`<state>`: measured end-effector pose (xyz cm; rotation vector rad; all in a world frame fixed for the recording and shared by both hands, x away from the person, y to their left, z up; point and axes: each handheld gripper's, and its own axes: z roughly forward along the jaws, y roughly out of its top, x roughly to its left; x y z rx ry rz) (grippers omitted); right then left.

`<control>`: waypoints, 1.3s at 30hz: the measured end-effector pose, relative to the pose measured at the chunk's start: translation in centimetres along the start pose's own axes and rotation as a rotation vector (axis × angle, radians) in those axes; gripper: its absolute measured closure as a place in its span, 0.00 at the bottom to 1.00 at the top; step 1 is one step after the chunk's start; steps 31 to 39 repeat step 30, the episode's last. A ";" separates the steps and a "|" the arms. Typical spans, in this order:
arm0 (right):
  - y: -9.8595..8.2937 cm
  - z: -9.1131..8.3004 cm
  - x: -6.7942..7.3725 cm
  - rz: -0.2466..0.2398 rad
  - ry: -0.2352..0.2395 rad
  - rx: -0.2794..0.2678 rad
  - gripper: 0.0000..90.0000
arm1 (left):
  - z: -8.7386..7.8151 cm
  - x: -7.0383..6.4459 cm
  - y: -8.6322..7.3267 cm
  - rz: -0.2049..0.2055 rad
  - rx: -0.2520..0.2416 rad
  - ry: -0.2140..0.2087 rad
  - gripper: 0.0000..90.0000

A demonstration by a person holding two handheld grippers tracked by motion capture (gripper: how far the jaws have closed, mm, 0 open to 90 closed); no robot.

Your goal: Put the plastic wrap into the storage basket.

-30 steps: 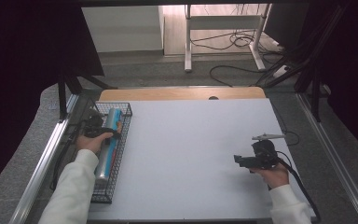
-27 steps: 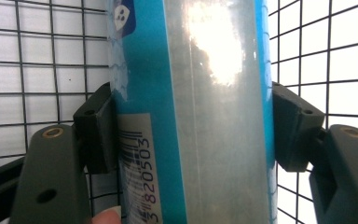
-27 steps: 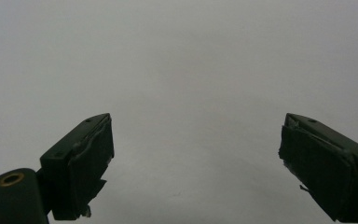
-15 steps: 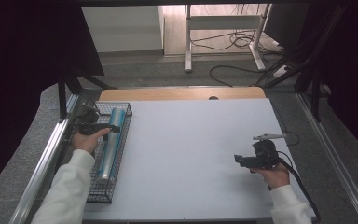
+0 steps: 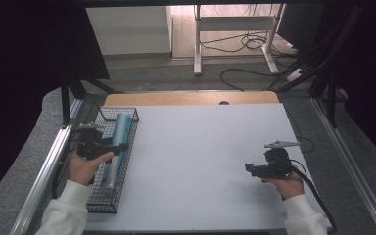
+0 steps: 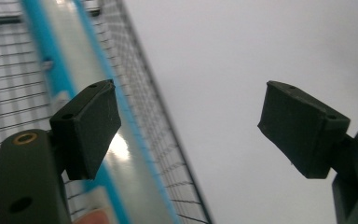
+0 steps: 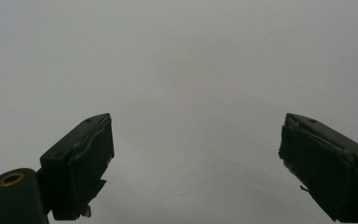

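We noted the left gripper had drawn back off the blue-edged roll in the wire basket, jaws released; the right gripper, likewise spread, stayed idle.

1. The high view is dim at both sides, where dark curtains swallow the light; the white table is evenly lit and the floor beyond it glows warm.
2. The left gripper view is soft: the wire basket and the blue-edged roll smear, with a bright glare patch on the roll.
3. The right gripper view shows a flat grey table, darker toward the corners, the jaws sharp.
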<state>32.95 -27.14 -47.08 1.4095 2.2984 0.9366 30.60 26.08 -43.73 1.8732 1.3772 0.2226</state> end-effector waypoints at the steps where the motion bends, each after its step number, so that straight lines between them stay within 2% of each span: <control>1: 0.0 0.0 0.1 -0.006 0.004 -0.001 0.11 | -0.1 -0.6 -0.3 0.018 -0.011 -0.019 0.22; 4: -0.2 0.1 0.3 -0.029 0.016 -0.003 0.11 | -0.4 -2.1 -1.3 0.066 -0.027 -0.063 0.23; 7: -0.3 0.2 0.5 -0.040 0.022 -0.001 0.11 | -0.6 -2.9 -2.3 0.117 -0.003 -0.047 0.22; 9: -0.3 0.2 0.6 -0.047 0.027 -0.004 0.11 | -0.7 -3.3 -3.4 0.162 0.033 -0.031 0.22; 11: -0.3 0.1 0.6 -0.052 0.029 -0.006 0.11 | -0.7 -3.5 -4.1 0.179 0.051 -0.022 0.22; 12: -0.3 0.1 0.6 -0.053 0.029 -0.007 0.11 | -0.6 -3.9 -4.6 0.203 0.064 -0.011 0.22; 14: -0.4 0.2 0.7 -0.059 0.030 -0.009 0.11 | -0.5 -4.3 -5.4 0.230 0.088 -0.039 0.22; 16: -0.4 0.2 0.8 -0.061 0.029 -0.005 0.11 | -0.4 -4.8 -6.2 0.247 0.087 -0.048 0.22; 20: -0.5 0.2 0.9 -0.070 0.031 -0.006 0.11 | 0.3 -4.7 -6.6 0.207 0.068 -0.056 0.22; 22: -0.5 0.2 1.0 -0.077 0.038 -0.009 0.11 | 0.7 -4.8 -6.6 0.206 0.067 -0.039 0.22; 24: -0.6 0.2 1.1 -0.086 0.044 -0.010 0.11 | 0.9 -4.9 -6.5 0.198 0.057 -0.049 0.22; 30: -0.6 0.0 1.5 -0.136 0.066 -0.026 0.11 | 1.0 -5.0 -6.5 0.200 0.047 -0.036 0.22; 39: -0.6 0.0 1.5 -0.136 0.066 -0.026 0.11 | 1.0 -5.0 -6.5 0.200 0.047 -0.036 0.22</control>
